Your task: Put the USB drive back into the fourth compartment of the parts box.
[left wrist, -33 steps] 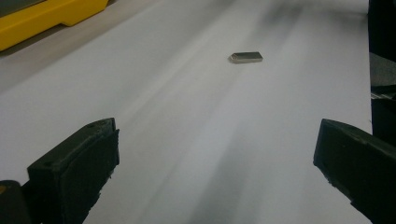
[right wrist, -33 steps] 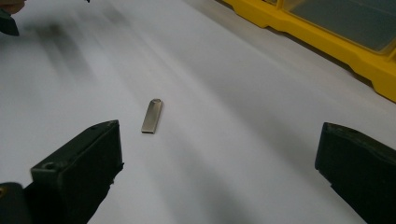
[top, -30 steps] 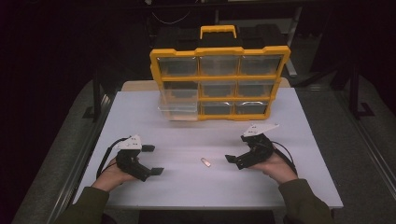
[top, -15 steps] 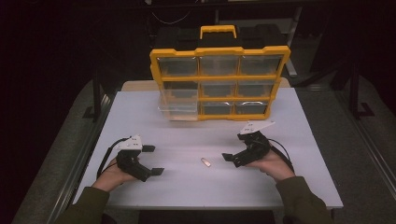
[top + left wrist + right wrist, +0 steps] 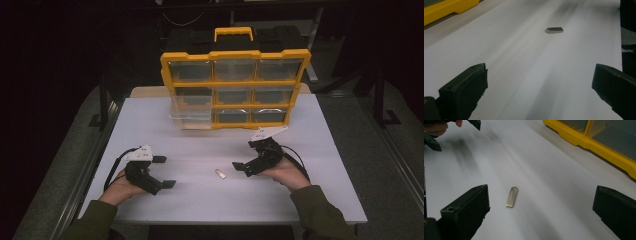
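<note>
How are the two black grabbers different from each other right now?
The right gripper sits close to the small flat silver metal stick; the left gripper sits farther away. The right gripper is nearer the yellow plastic organizer box than the left gripper. Both are open, holding nothing.

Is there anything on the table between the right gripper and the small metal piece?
No. In the right gripper view the metal piece lies on bare white table just ahead of the open right gripper.
</note>
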A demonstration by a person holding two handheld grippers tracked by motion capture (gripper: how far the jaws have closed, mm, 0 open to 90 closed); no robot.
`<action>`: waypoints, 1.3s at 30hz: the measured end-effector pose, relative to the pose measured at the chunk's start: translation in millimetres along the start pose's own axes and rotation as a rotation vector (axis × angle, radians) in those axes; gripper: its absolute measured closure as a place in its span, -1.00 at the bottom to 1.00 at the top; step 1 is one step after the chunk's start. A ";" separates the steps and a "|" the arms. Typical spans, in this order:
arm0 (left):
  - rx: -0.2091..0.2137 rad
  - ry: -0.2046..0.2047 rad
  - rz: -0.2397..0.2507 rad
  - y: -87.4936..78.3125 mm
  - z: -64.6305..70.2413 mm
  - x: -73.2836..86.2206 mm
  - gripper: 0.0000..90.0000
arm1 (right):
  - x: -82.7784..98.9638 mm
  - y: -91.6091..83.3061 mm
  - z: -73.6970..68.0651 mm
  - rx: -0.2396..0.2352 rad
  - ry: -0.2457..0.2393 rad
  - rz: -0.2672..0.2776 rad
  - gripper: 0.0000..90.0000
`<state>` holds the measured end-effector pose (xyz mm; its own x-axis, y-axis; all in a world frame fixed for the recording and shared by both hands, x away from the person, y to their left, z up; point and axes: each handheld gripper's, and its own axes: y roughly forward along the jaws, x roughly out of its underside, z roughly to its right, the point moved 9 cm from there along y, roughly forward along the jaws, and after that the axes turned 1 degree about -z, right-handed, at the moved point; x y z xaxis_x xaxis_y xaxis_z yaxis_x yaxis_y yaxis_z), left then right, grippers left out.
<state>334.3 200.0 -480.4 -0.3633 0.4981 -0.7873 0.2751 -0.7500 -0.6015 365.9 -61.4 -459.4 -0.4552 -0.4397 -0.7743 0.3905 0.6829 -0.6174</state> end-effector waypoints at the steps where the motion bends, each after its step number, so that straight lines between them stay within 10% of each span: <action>1: 0.001 -0.001 0.000 -0.1 0.1 0.0 -1.00 | 0.0 0.0 0.0 0.000 0.000 0.000 -1.00; 39: 0.011 -0.011 0.011 -1.2 0.0 -1.5 -1.00 | -26.3 28.0 -11.7 -0.047 -0.034 -0.018 -1.00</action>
<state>334.5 200.1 -478.5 -0.3704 0.4848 -0.7923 0.2695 -0.7602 -0.5911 379.5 -23.9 -454.8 -0.4344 -0.4711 -0.7677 0.3444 0.7006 -0.6249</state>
